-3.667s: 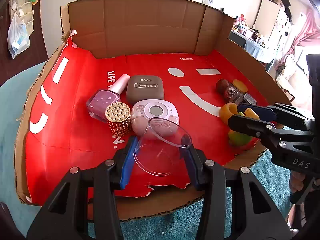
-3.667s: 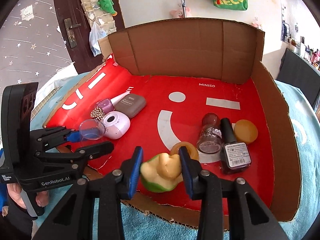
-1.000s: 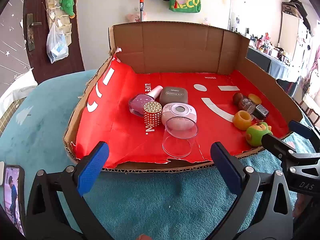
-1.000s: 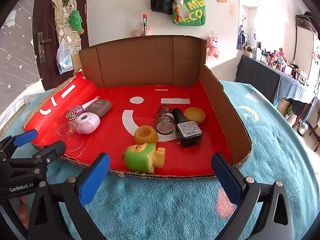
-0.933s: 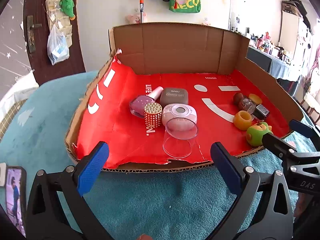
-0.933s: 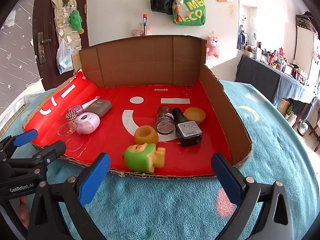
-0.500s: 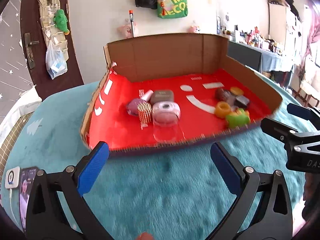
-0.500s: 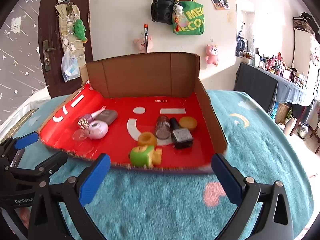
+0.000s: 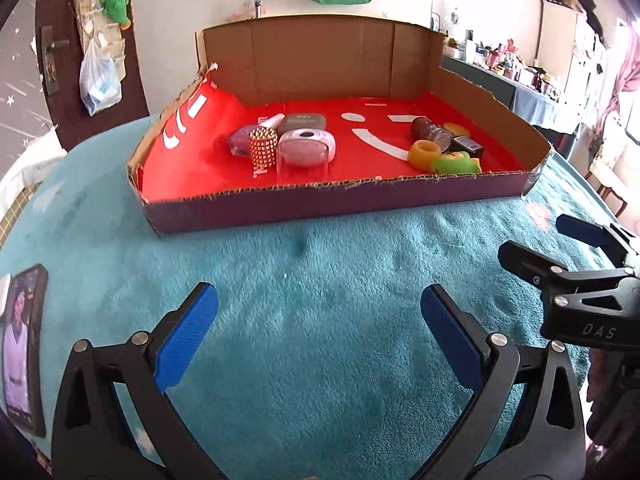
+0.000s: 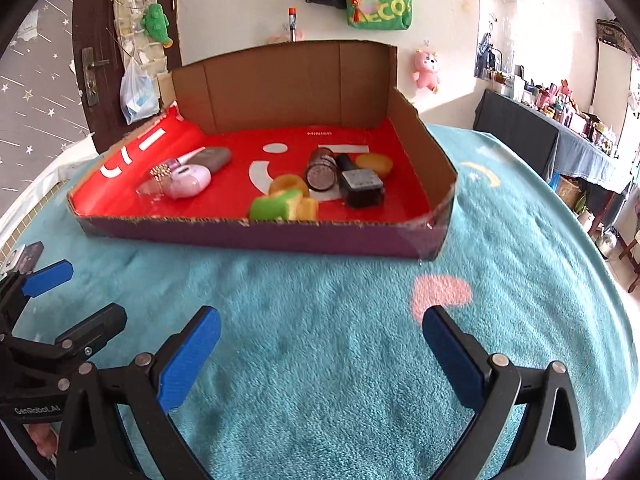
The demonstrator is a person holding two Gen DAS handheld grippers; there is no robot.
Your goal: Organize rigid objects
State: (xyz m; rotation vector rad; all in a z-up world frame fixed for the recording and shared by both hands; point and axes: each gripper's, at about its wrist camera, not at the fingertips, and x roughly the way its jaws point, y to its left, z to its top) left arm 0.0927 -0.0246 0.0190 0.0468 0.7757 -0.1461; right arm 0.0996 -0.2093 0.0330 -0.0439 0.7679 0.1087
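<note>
A teal fluffy blanket point(image 9: 320, 360) covers the surface under everything; it carries a pink heart shape point(image 10: 440, 292) on the right side. On the blanket stands a wide cardboard box point(image 10: 288, 80) with a red lining and a low front wall. All the small rigid objects lie inside this box, in two groups that are well apart.

The left hand-held gripper point(image 9: 318, 328) hangs above the bare blanket in front of the box, with its blue pads spread wide and nothing between them. The right hand-held gripper point(image 10: 320, 344) is also wide open and empty, above the blanket and near the pink heart. Both are outside the box and touch none of the objects.

In the left group, a clear plastic cup point(image 9: 301, 165) lies nearest to the front wall, touching a pink round case point(image 9: 307, 145). Just beside it on the left stands a gold studded cylinder point(image 9: 263, 149), and behind these are a purple bottle point(image 9: 239, 142) and a grey-brown compact point(image 9: 302, 122).

In the right group, a green and yellow toy point(image 10: 280, 206) lies closest to the front wall, with an orange ring point(image 10: 289, 184) just behind it. Further back are a dark glitter jar point(image 10: 321, 170), a black nail polish bottle point(image 10: 360, 186) and a small orange disc point(image 10: 374, 163).

A phone point(image 9: 24, 348) lies on the blanket at the far left.
</note>
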